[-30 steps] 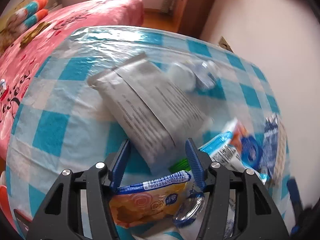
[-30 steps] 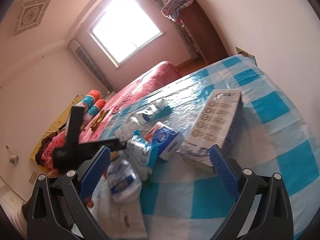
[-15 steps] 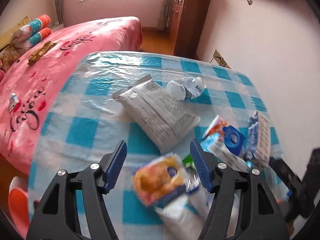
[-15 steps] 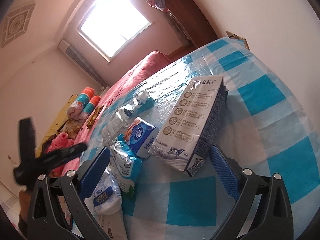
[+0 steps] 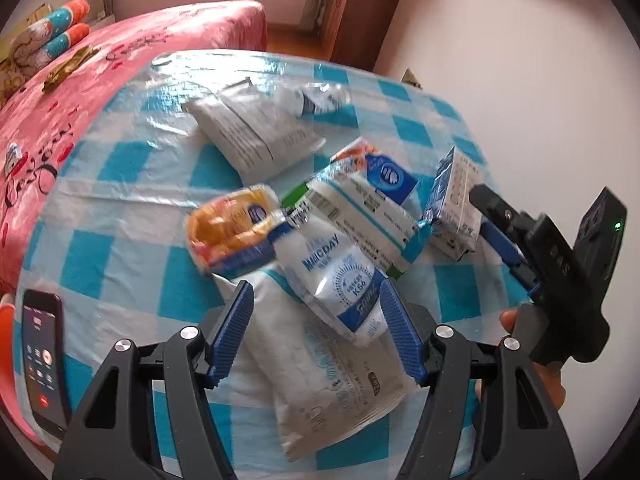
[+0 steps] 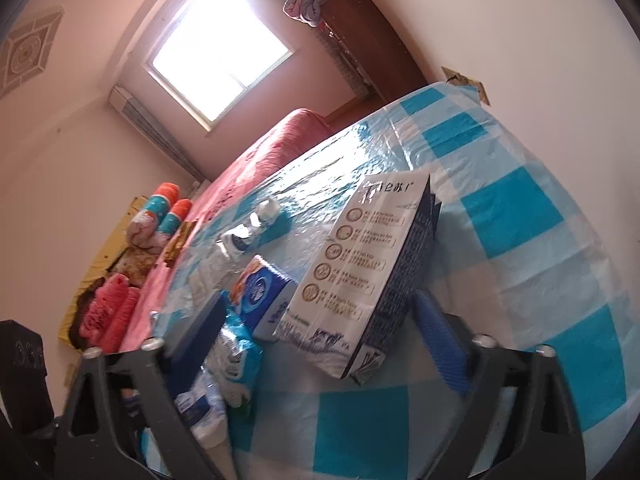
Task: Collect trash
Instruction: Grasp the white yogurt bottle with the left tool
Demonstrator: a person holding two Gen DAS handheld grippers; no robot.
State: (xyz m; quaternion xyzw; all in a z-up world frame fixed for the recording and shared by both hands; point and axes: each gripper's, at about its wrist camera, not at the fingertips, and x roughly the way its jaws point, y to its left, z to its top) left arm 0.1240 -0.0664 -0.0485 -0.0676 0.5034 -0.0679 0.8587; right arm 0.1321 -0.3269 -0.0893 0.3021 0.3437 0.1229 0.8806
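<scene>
A heap of trash lies on the blue-checked table [image 5: 112, 248]. It holds an orange snack bag [image 5: 228, 228], a white pouch [image 5: 336, 272] on a large white bag [image 5: 328, 380], a blue tissue pack [image 5: 384, 176] and a milk carton [image 5: 452, 200]. My left gripper [image 5: 316, 292] hovers open above the white pouch, holding nothing. My right gripper [image 6: 318, 300] has the milk carton [image 6: 360, 264] between its jaws, which are closing; the left pad stands clear of it. From the left wrist view, the right gripper [image 5: 486, 216] sits at the carton's near end.
A grey flat bag [image 5: 252, 132] and a crushed bottle [image 5: 320, 100] lie farther back. A phone [image 5: 42, 360] rests at the table's left edge. A pink bed [image 5: 80, 92] borders the table's left side; a wall runs along the right, and a wardrobe [image 5: 360, 8] stands behind.
My left gripper has drawn back and up from the pile and its jaws stand wider. My right gripper has come up to the milk carton and its jaws have narrowed around it.
</scene>
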